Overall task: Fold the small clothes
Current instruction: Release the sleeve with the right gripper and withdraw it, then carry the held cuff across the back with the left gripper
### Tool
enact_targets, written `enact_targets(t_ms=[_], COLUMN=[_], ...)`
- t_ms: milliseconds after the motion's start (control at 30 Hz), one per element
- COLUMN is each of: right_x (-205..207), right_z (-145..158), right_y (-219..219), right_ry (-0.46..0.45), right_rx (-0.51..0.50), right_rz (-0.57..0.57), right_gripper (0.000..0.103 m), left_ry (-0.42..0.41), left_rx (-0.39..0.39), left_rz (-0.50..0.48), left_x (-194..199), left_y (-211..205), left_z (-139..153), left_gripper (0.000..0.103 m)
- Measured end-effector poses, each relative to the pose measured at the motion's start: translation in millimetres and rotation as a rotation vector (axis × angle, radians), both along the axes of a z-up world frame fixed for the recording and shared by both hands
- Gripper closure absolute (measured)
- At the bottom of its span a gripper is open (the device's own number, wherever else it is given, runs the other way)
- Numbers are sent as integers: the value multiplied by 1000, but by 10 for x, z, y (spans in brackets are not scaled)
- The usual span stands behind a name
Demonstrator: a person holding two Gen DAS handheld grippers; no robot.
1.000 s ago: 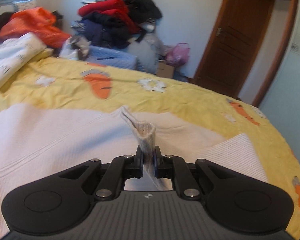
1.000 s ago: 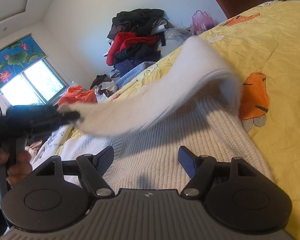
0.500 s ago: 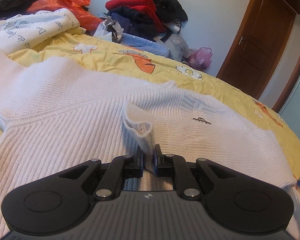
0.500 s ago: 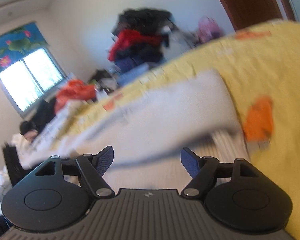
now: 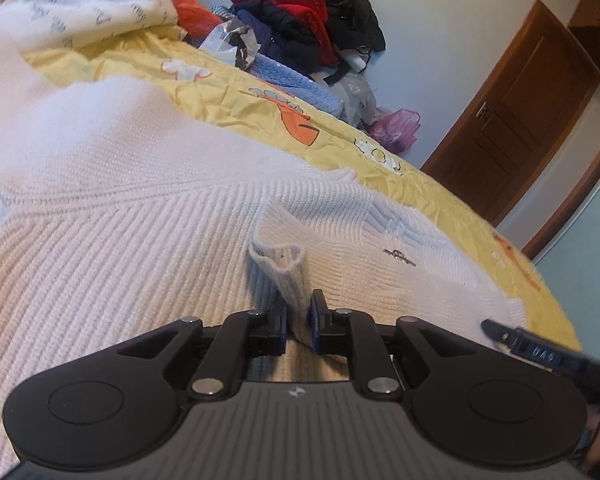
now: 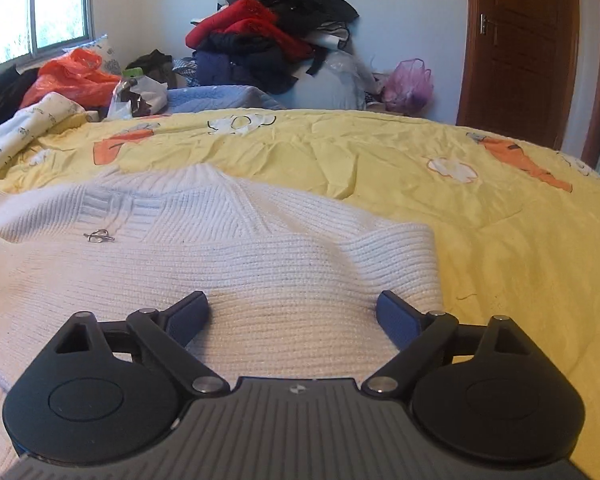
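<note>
A white ribbed knit sweater [image 5: 140,220] lies spread on the yellow bedspread [image 6: 380,160]. My left gripper [image 5: 298,320] sits low over its body, pinching the upright sleeve cuff [image 5: 286,264]. Its jaws are just starting to open, and the pads still touch the cuff. A small metal clasp [image 5: 399,257] lies on the chest. In the right wrist view the sweater [image 6: 260,256] has a sleeve folded flat across it, with the clasp [image 6: 99,236] at the left. My right gripper [image 6: 292,312] hovers over that fold; its jaws are opening wide and grip nothing. One of its fingers [image 5: 500,330] shows at the lower right.
A tall pile of red, black and navy clothes [image 6: 268,40] stands against the far wall, with a blue knit [image 6: 216,98] and an orange bag [image 6: 72,76] beside it. A printed white blanket [image 5: 80,20] lies at the left. A brown door [image 6: 520,40] is at the right.
The left gripper sank with the cuff, from above the bed down onto the sweater's body. The sleeve that hung in the air now lies flat. The right gripper swung right, levelled out, and its jaws widened.
</note>
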State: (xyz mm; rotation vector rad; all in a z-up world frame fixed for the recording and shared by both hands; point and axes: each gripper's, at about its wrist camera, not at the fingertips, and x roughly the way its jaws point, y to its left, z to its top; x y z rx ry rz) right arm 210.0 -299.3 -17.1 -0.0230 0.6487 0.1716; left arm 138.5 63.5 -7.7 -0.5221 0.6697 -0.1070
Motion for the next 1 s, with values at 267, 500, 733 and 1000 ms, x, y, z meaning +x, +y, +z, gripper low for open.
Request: enact_targets(t_ms=[267,500,733,1000], right_x=[8,4,5,7], right_z=[36,42,41,42], right_y=[-18,-27,-28,-29], right_ry=[3,-1,-2,-2], right_rx=[3,4,3,5], right_rz=[1,2,2,1], right_gripper=[9,8,7,7], left_ry=[32,-190,-167,-145], left_rx=[-159,-21,-189,-102], left_rz=[70,460,757,737], left_x=[-309,-793,-707,-440], left_y=[635,1994,3396,3616], left_z=[238,777,706,530], left_gripper=[85,22,23,31])
